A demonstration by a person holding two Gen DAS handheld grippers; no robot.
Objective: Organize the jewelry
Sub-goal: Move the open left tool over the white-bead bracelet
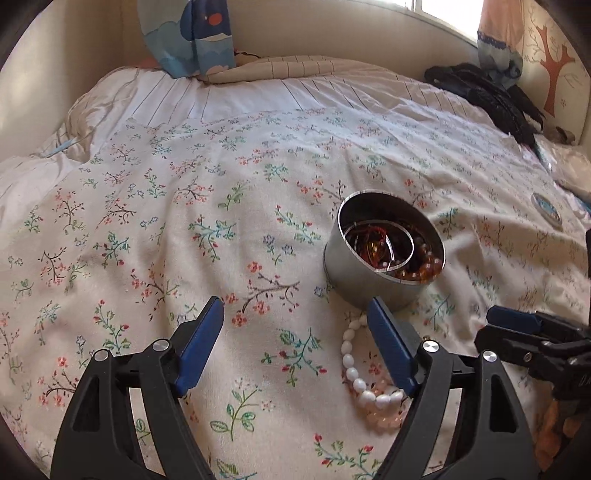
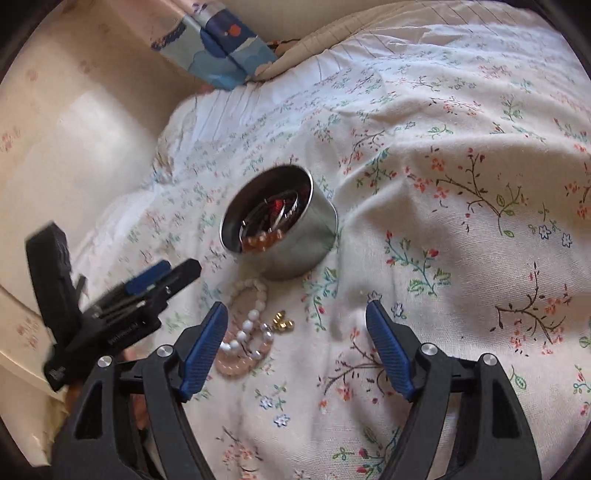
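Note:
A round metal tin stands open on the flowered bedspread, holding amber beads, red cord and a clear bangle. Just in front of it lie a white bead bracelet and a pink bead bracelet. My left gripper is open over bare cloth, its right finger beside the white beads. In the right wrist view the tin sits ahead, with the white beads, the pink bracelet and a small gold piece by the left finger. My right gripper is open and holds nothing.
The right gripper shows at the right edge of the left wrist view, and the left gripper at the left of the right wrist view. A round disc lies far right. A black garment and a blue pillow sit by the wall.

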